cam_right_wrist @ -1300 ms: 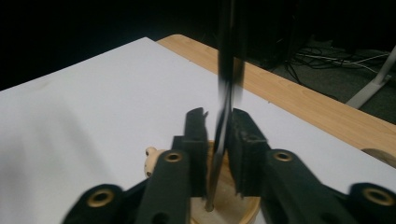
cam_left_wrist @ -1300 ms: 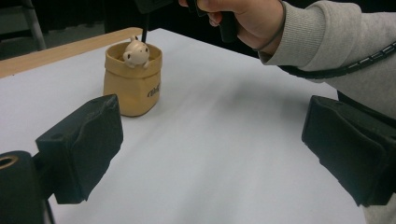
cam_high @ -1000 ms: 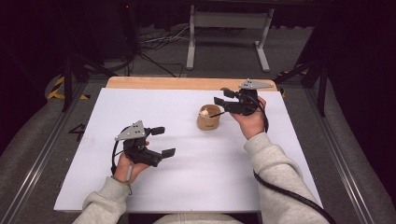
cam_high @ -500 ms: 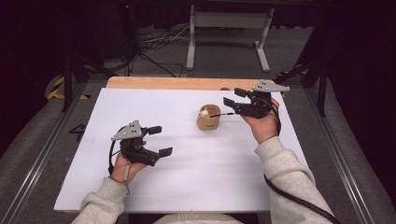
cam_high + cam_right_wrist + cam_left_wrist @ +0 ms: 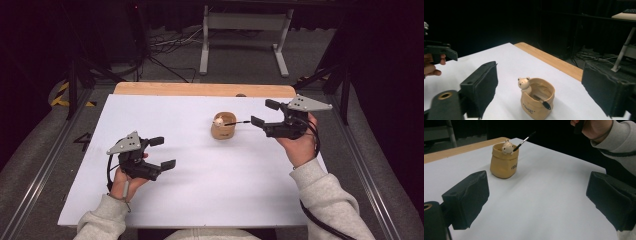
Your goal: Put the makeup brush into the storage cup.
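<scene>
Brush [image 5: 235, 123] rests in the pot [image 5: 222, 131] at far centre; right gripper [image 5: 264, 113], jaws just opened and empty, clears off, left gripper [image 5: 161, 152] released; next, withdrawal without tipping.

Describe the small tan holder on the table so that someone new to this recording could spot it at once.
On the white table top, look toward the far wooden edge, a bit right of the middle. There stands the tan pot, shaped like a paper bag, with a little bear figure at its rim and a thin dark brush leaning out of it.
</scene>
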